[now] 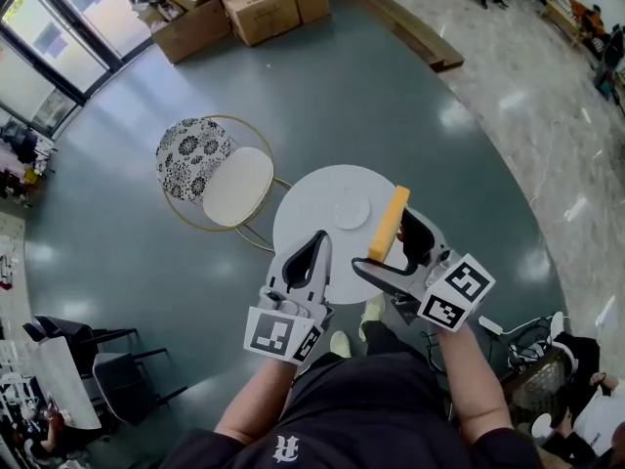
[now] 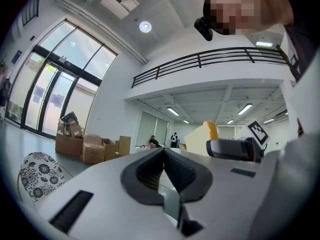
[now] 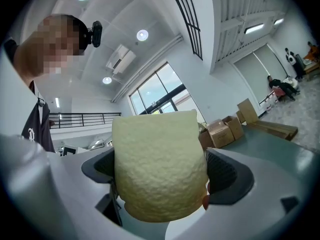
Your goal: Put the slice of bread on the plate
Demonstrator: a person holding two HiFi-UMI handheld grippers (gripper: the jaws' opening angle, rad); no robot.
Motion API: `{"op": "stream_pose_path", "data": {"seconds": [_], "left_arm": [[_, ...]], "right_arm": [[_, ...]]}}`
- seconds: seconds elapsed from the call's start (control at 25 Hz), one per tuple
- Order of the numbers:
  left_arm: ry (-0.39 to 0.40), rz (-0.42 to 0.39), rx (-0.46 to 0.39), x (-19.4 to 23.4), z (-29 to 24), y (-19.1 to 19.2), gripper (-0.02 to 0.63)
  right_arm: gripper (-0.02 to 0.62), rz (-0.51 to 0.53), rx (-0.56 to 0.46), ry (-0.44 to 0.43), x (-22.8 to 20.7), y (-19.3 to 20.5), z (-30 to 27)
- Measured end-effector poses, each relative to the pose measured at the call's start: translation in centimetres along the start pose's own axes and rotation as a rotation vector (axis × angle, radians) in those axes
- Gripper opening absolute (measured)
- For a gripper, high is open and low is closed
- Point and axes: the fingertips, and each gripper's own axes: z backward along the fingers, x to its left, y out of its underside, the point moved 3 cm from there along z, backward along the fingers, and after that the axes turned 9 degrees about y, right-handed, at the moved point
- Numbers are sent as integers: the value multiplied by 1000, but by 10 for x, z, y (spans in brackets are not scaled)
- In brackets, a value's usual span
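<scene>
A small white plate [image 1: 352, 208] lies near the middle of a round white table [image 1: 308, 213]. My right gripper [image 1: 391, 247] is shut on a slice of bread [image 1: 388, 225], held on edge with its orange crust up, over the table's right part just beside the plate. In the right gripper view the pale bread [image 3: 159, 164] fills the gap between the dark jaws. My left gripper [image 1: 319, 240] hovers over the table's near edge, shut, with nothing in it. In the left gripper view the jaws meet in a V, and the bread [image 2: 202, 138] shows to the right.
A chair with a patterned back [image 1: 193, 154] and white seat stands left of the table. Cardboard boxes [image 1: 244, 8] and wooden planks [image 1: 415, 27] lie at the far side of the floor. Black chairs [image 1: 93, 352] stand at the lower left.
</scene>
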Motion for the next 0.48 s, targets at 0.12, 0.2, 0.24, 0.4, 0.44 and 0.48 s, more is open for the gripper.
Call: {"op": "stream_pose_path", "data": {"seconds": [0.12,0.2,0.24,0.4,0.44,0.48], "left_arm": [[-45,-4,11,14,-20,2,5],[-66,-5,13,21,-31,4,5],[-73,-4,15,24,-36,6,5],[-79,0,24,37,-46,16,5],[-79,2,24,41,-47,18,5],[-78,3,24,46,-49,19,5]], "right_arm": [[541,-21,36,-32,-22,-1,-17],[541,-30,58,-46,-37,0,-25],[541,-35,67,-50,-43,1,-29],[541,-59,92,-51,-59,9,-45],[541,-60,99,-49,-61,12,-49],[541,-60,104,-47,-63,14,-54]]}}
